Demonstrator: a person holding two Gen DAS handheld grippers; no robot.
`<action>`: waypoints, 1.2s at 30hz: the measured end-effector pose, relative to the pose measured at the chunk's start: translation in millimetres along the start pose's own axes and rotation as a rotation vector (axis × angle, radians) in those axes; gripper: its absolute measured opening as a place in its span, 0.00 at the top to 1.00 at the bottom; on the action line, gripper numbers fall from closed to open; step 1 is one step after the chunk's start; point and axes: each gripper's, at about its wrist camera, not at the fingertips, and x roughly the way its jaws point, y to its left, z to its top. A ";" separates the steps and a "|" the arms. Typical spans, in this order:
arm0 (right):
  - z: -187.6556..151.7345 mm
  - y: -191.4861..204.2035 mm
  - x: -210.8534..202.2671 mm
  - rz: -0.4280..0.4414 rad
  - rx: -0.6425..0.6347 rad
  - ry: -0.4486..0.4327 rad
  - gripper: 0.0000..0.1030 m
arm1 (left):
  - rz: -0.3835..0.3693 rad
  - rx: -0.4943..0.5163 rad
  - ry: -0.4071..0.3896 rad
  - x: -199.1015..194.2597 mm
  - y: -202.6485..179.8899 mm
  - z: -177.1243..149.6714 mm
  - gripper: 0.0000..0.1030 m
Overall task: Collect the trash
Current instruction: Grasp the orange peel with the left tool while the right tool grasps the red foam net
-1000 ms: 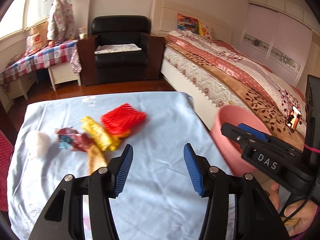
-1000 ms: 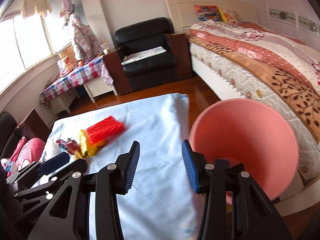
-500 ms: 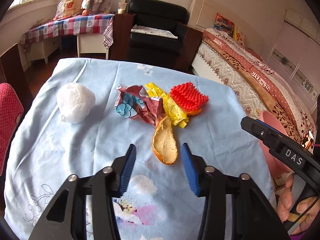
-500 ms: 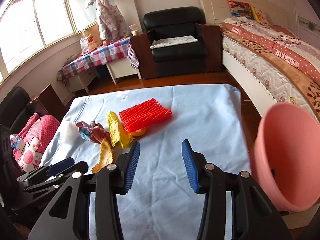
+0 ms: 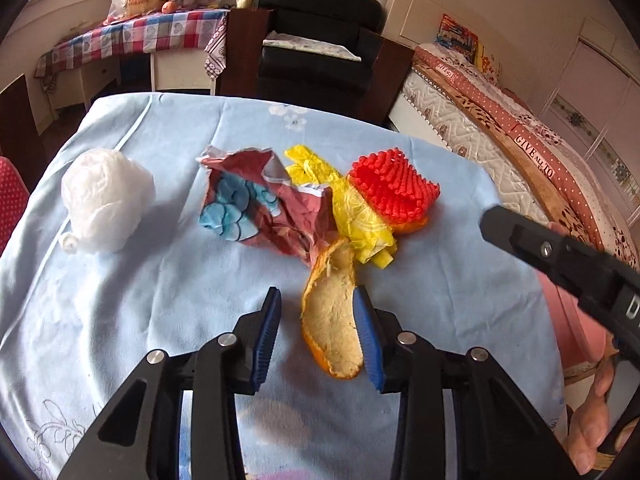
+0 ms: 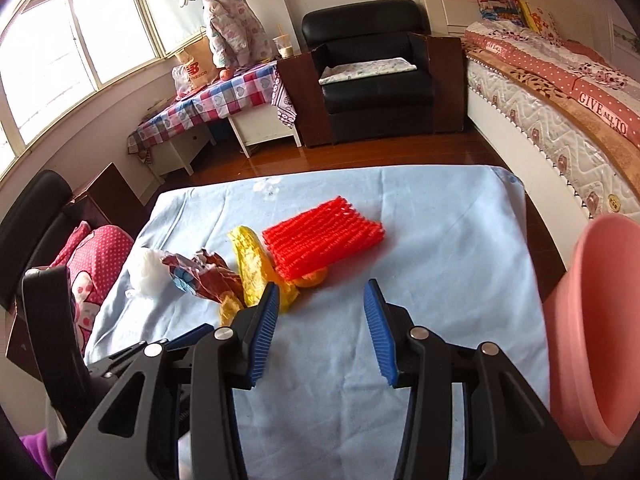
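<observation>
My left hand-held gripper [image 5: 318, 322] sits low over the worktop [image 5: 160, 280] with the orange peel [image 5: 332, 316] between its blue pads; its jaws have just been closing in. The right pad lies against the peel's edge, the left pad stands apart from it, so the peel is not yet clamped. My right hand-held gripper [image 6: 320, 328] hangs released over bare blue cloth, nothing between its fingers.

The peel lies pith-up on the cloth. Touching its far end is a crumpled yellow wrapper [image 5: 352, 208], and against that, on the side away from the bed [image 5: 520, 140], a crumpled maroon-and-blue wrapper [image 5: 260, 208]. On the peel's bed side, beyond the yellow wrapper, a red foam fruit net [image 5: 394, 188] rests on another bit of orange peel. Well apart from the peel, past the maroon wrapper, sits a white plastic ball of bag [image 5: 106, 204].

Off the worktop's edge on the bed side, a pink bucket [image 6: 600, 320] is tilted with its mouth toward the lower right in the right wrist view. Beyond the worktop stand a black armchair [image 6: 372, 68] and a checked-cloth table [image 6: 208, 100].
</observation>
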 end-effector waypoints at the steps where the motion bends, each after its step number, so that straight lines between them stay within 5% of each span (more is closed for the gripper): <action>1: 2.2 3.1 1.9 0.001 -0.005 0.000 0.57 | -0.003 0.002 0.002 2.0 -1.3 -0.2 0.82; 2: 4.2 6.3 4.2 0.002 -0.013 0.000 0.57 | -0.002 0.005 0.001 3.5 -1.5 0.1 0.92; 4: 9.1 14.7 11.4 0.001 -0.035 0.002 0.57 | -0.014 0.019 -0.006 1.8 -3.2 -2.2 0.96; 15: 15.0 23.1 56.5 -0.076 -0.066 0.073 0.58 | -0.059 0.009 -0.053 -26.7 12.5 -9.1 0.98; 19: 13.3 15.9 57.8 -0.082 -0.038 0.082 0.76 | -0.066 0.000 -0.051 -29.7 16.6 -8.6 0.98; 23: 11.4 8.9 47.8 -0.089 -0.032 0.061 0.86 | -0.069 -0.002 -0.053 -32.1 16.7 -8.6 0.98; 36: -8.1 -9.7 -10.0 -0.069 -0.027 -0.003 0.89 | -0.076 0.025 -0.085 -52.9 0.8 -6.8 0.98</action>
